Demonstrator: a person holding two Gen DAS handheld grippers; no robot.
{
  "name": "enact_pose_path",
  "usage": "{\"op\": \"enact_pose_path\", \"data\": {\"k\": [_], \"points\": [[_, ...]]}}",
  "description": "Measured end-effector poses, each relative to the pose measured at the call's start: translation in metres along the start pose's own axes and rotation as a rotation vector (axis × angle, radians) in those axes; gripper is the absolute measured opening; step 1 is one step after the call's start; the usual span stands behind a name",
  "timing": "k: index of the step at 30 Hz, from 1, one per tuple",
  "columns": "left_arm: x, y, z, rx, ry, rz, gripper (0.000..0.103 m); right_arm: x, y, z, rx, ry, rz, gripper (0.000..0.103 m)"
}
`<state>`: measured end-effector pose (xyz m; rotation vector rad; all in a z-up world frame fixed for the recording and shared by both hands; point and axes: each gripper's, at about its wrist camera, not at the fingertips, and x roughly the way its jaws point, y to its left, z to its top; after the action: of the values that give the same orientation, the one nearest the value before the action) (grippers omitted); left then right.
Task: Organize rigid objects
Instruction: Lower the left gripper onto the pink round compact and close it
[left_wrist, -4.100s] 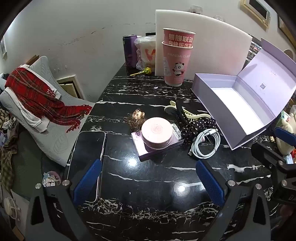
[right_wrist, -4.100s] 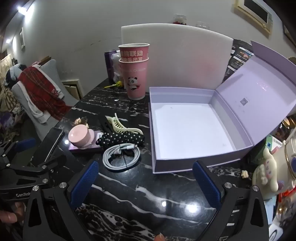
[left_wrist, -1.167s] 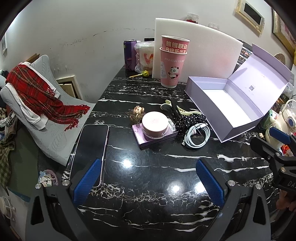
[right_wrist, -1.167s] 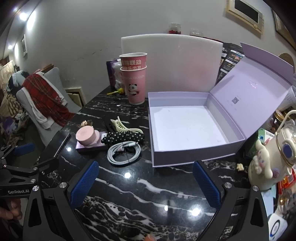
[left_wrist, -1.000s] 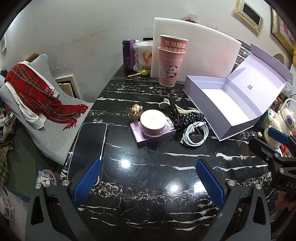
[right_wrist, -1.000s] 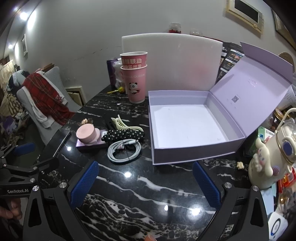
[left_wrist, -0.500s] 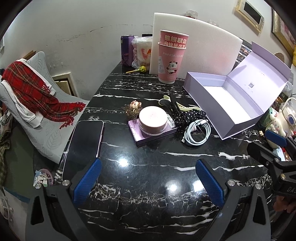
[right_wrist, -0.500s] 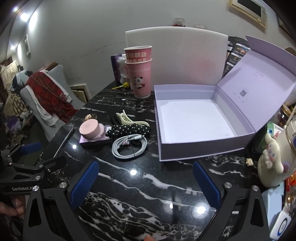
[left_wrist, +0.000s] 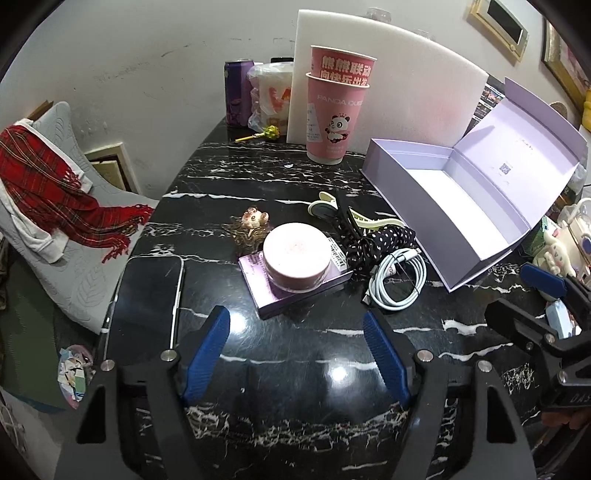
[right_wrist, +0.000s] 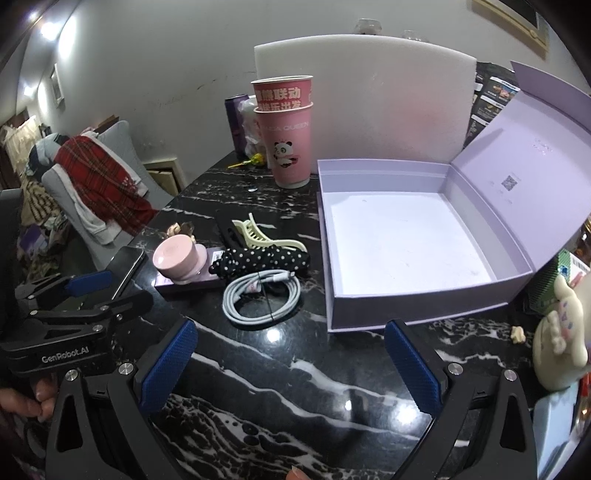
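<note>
Both grippers now lower and nearer the clutter, left gripper (left_wrist: 296, 352) jaws closing on nothing, pink jar (left_wrist: 297, 260) just ahead, right gripper (right_wrist: 290, 363) wide open, empty, before lilac box (right_wrist: 391, 314)

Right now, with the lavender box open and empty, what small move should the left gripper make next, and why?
Probably ease the left gripper forward and down toward the pink round jar. Its fingers are closing with nothing between them, and the jar on the flat purple box is the nearest item straight ahead. The lavender box is empty, so the jar looks a sensible first pick.
</note>
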<state>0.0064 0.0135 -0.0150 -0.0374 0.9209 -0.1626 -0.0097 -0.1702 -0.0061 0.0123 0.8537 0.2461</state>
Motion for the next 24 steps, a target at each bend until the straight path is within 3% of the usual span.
{"op": "enact_pose_path", "data": {"k": [6,9,19,21,24], "points": [[0.009,0.002,0.009,-0.005,-0.006,-0.031,0.074,0.01,-0.003,0.003,0.003,0.014,0.02,0.103],[0.016,0.002,0.015,0.001,-0.005,-0.035,0.064,0.013,-0.003,0.006,0.0,0.012,0.032,0.103],[0.034,0.004,0.028,0.003,0.002,-0.048,0.064,0.022,0.0,0.011,-0.016,0.012,0.08,0.103],[0.038,0.003,0.029,0.013,0.004,-0.042,0.053,0.024,0.001,0.012,-0.021,0.011,0.093,0.103],[0.042,0.003,0.03,0.021,0.007,-0.039,0.051,0.025,0.005,0.012,-0.034,0.007,0.104,0.103]]}}
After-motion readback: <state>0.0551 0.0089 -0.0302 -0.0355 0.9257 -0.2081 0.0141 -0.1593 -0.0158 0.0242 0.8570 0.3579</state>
